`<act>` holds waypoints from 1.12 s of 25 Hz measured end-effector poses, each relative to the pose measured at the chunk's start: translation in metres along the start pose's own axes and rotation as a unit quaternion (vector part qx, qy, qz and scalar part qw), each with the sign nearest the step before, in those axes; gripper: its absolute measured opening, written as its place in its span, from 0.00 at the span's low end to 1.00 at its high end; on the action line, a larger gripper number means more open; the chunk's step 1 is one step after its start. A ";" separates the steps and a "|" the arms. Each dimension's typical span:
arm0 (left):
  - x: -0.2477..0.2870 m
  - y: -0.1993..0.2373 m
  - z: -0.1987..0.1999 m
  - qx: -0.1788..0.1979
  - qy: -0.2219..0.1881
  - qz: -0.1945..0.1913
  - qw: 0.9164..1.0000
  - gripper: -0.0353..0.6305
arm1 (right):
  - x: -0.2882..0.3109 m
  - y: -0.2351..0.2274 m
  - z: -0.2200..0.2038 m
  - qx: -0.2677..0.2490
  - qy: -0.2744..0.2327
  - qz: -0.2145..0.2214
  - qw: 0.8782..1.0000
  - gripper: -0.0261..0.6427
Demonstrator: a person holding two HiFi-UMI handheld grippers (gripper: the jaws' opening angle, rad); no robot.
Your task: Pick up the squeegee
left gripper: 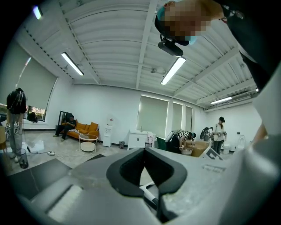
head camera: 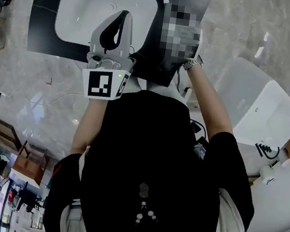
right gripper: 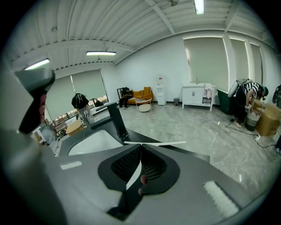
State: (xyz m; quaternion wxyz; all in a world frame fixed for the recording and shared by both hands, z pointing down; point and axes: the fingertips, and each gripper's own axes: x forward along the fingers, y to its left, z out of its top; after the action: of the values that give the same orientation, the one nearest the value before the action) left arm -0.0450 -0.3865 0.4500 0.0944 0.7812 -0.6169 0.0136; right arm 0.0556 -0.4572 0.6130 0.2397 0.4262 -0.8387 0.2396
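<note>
A: Left claw: clenched, empty, nearly level, sink below it. Probably parked clear of the reach.

B: Squeegee: flat on the counter, just past the right claw tips, right of the tap. Tilted down at it, likely lining up. Clenched, nothing gripped. Must open before grabbing.

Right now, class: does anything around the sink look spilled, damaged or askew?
Nothing stands out. The white basin and black counter look clean, and the squeegee sits square in the shut right gripper.
</note>
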 end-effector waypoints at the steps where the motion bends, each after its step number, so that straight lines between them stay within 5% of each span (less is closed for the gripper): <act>1: 0.000 0.000 -0.001 0.000 0.001 0.004 1.000 0.06 | 0.005 -0.001 -0.004 0.001 0.006 0.005 1.000 0.09; 13: 0.006 0.009 -0.012 0.000 0.013 0.043 0.999 0.06 | 0.069 -0.025 -0.042 0.031 0.066 -0.009 0.997 0.29; 28: 0.004 0.013 -0.025 -0.009 0.028 0.042 0.999 0.06 | 0.107 -0.028 -0.071 0.044 0.103 -0.017 0.994 0.32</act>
State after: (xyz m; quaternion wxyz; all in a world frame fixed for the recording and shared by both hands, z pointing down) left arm -0.0543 -0.3893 0.4768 0.1178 0.7531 -0.6463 0.0343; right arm 0.0373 -0.4930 0.7377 0.3104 0.4236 -0.7908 0.3145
